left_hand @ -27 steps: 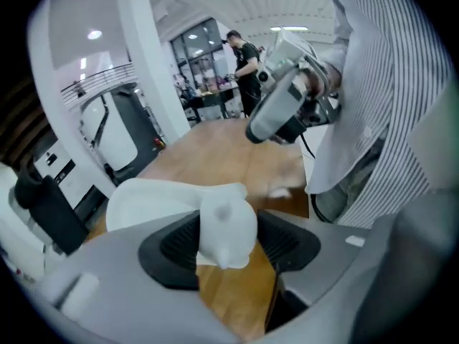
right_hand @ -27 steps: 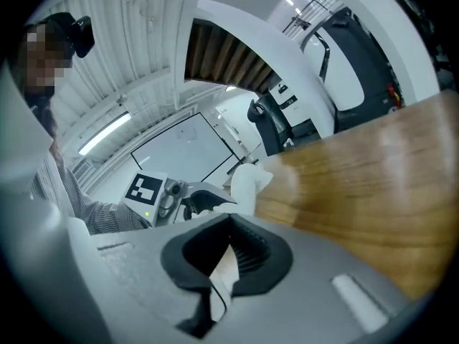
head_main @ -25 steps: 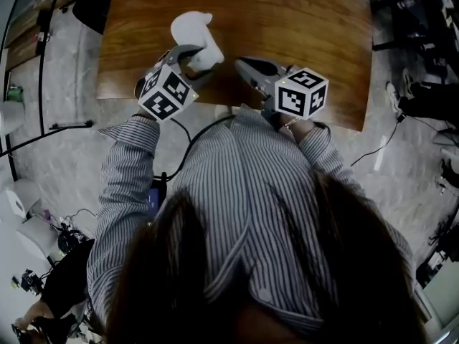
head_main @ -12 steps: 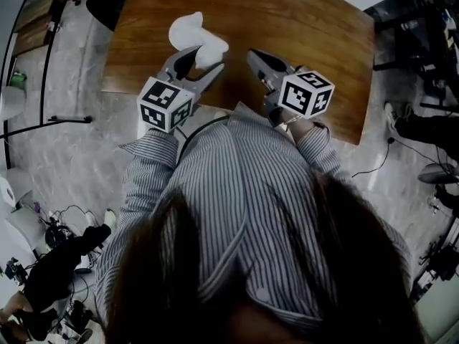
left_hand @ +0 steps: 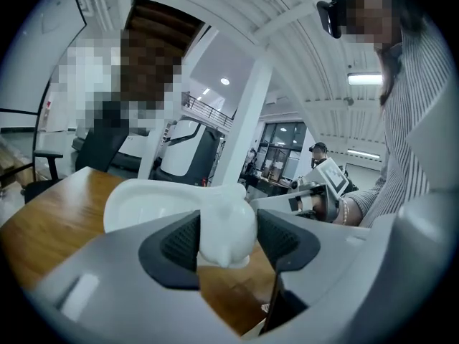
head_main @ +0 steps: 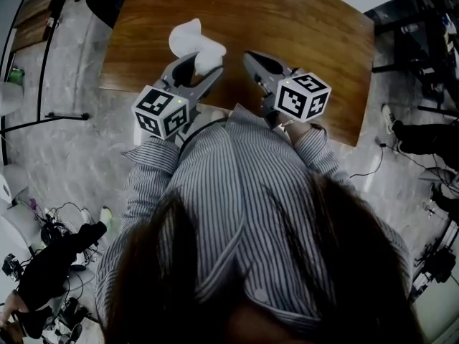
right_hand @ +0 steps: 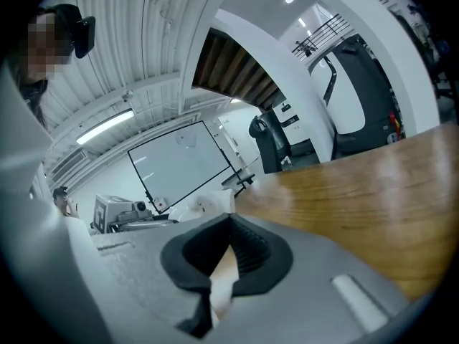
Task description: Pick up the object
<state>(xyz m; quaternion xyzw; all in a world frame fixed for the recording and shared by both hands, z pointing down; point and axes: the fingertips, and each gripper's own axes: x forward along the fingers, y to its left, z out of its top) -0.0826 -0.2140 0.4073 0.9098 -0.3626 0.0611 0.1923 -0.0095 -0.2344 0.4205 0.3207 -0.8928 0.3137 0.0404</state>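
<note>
1 white object [left_hand: 226, 224]: hard, glossy, we judge light and slippery; our left gripper [left_hand: 228, 241] pinches its stem between both pads; right gripper [right_hand: 228, 248] closed, empty.

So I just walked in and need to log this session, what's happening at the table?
A person is working two handheld grippers over a wooden table. The left tongs are closed on a white plastic object, which looks lifted just off the wood. The right tongs are shut with nothing in them, hovering to the right of it over the table's near side.
</note>
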